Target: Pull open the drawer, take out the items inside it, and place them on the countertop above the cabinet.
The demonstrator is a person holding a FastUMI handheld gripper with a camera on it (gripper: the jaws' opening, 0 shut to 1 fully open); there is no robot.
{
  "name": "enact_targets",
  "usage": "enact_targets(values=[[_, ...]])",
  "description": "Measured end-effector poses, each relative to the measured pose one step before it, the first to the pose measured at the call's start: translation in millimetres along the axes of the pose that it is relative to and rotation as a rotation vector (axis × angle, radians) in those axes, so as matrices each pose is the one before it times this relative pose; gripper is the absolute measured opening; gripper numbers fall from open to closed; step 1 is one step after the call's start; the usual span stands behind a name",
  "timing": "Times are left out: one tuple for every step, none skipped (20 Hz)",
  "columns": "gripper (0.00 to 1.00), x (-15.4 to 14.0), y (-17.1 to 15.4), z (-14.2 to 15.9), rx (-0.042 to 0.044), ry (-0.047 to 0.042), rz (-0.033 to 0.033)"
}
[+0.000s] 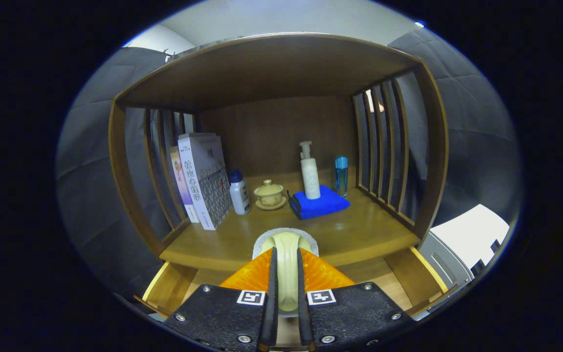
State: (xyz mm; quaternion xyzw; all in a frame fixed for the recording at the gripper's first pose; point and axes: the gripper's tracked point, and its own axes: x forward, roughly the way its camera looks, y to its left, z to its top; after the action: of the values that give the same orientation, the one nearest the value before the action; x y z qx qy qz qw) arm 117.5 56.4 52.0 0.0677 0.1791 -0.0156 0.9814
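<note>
My gripper (286,252) is shut on the cream handle of a brush (285,238), whose grey fuzzy head points ahead, over the front edge of the wooden countertop (364,234). Below the fingers the wooden drawer (170,287) stands pulled open; its side walls show left and right, and its inside is mostly hidden behind the gripper. Farther back on the countertop stand a lidded teacup on a saucer (269,194), a white bottle with a blue cap (239,193), a white pump bottle (310,172) on a folded blue cloth (321,203), and a slim blue bottle (341,176).
Upright books (203,182) lean at the left of the countertop. Slatted wooden sides (384,142) and a wooden top board (271,68) enclose the space. A white and grey box (462,244) sits to the right of the cabinet. Bare wood lies at the countertop's front right.
</note>
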Motion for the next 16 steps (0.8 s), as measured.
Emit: enact_targets(values=[[0.17,4.58,2.48,6.07,-0.0005,-0.01008,0.00078],[0.17,5.65,1.73,5.84,-0.00036,-0.00812,-0.00099],[0.17,4.35,0.92,4.59,0.00114,-0.00671,-0.00041],[0.17,7.82,1.12,5.32,-0.00197,-0.00522,-0.00103],[0.17,5.99,-1.59,0.71,-0.00378,0.00451,-0.00975],[0.18,6.98,0.16,0.86,-0.00829,0.00018,-0.00272],[0.18,7.65,1.27,3.03,-0.01119,-0.00461,-0.00062],[0.18,5.78,0.28,2.29,-0.00904,0.00197,-0.00097],[0.19,6.96,2.94,2.66,-0.00223,-0.00286,0.00727],[0.19,5.96,0.96,0.15,-0.00124,0.01202,0.00141],[0.19,6.24,-1.47,-1.7,-0.00173,0.02006,-0.0086],[0.2,5.16,-1.94,-3.73,0.00407,0.02082,-0.00127],[0.21,5.32,0.01,-3.31,0.01145,0.01618,0.00156],[0.21,5.76,-0.78,-1.53,0.01623,0.00817,-0.00049],[0.22,4.32,-1.07,-4.68,0.01461,0.01189,0.00136],[0.23,5.36,-0.5,-3.97,0.01111,0.01083,0.00756]])
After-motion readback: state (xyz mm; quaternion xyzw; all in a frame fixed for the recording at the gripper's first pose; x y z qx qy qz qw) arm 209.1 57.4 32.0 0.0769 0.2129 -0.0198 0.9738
